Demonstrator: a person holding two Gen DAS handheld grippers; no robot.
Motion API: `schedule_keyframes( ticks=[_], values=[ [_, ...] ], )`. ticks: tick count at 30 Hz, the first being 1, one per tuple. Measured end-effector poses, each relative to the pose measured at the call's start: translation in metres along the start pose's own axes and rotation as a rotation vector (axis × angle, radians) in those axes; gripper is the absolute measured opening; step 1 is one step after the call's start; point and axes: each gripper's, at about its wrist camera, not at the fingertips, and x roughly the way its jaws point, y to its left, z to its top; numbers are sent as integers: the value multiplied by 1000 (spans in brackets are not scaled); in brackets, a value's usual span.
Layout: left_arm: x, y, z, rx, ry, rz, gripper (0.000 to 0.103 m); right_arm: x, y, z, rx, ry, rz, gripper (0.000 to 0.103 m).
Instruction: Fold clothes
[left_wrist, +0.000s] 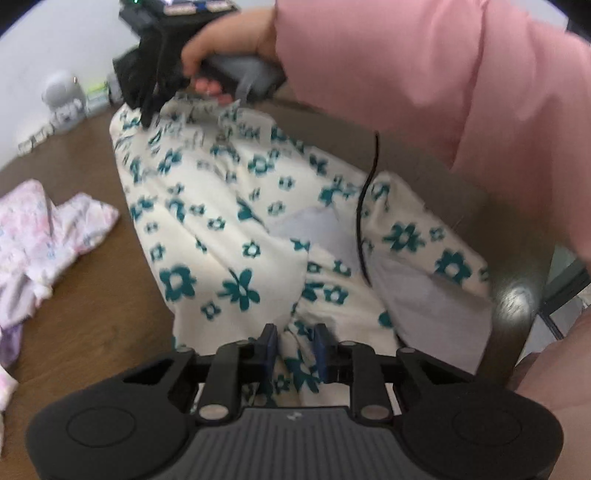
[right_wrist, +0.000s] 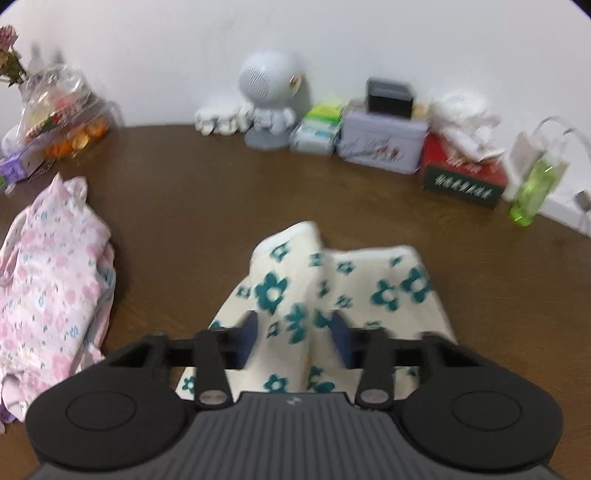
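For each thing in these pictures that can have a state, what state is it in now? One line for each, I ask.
Left gripper: jaws shut on the flowered garment's near end.
Right gripper: jaws shut on a raised fold of the same garment.
Flowered garment: spread on the table, partly folded, held at both ends.
Pink garment: crumpled in a heap, untouched.
Tissue box: open, tissue sticking out.
Green bottle: upright.

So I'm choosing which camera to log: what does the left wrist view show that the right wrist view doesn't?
Only the left wrist view: the person's pink sleeve, hand, the right gripper from outside, a black cable.
Only the right wrist view: the tissue box, lavender tin, green bottle, bagged snacks.
Both: the teal-flowered garment, pink floral clothes, brown table, white speaker figure.
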Motion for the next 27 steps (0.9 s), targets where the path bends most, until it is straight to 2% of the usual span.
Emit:
schedule_keyframes(
  ticks=[5,9,11,14,15,17,20,24,27],
  values=[
    [-1,1,-5,-21,-8,7,20,0,-32,4,91,1,5,3],
    [-2,2,-8,-39,-15,12,21,7,-43,-5,91,3,1,3],
    [-3,6,-7,-57,-15,6,22,1,-44,-7,95,-19,13,8],
    [-11,11,-3,-69,-63,2,24,-23,-43,-9,113,-59,32,26],
    [-16,11,-1,-63,-86,1,24,-34,-39,-12,86,-61,36,30],
    [-21,10,2,-47,-120,-4,24,-55,-27,-19,17,-48,64,30],
    [-14,7,6,-37,-106,-6,22,-75,-3,-41,-99,17,102,31],
    [3,5,2,-56,-40,-8,24,-69,28,-80,-302,108,85,29],
    [4,7,-1,-72,-43,-4,25,-65,35,-98,-386,142,19,29]
  ],
)
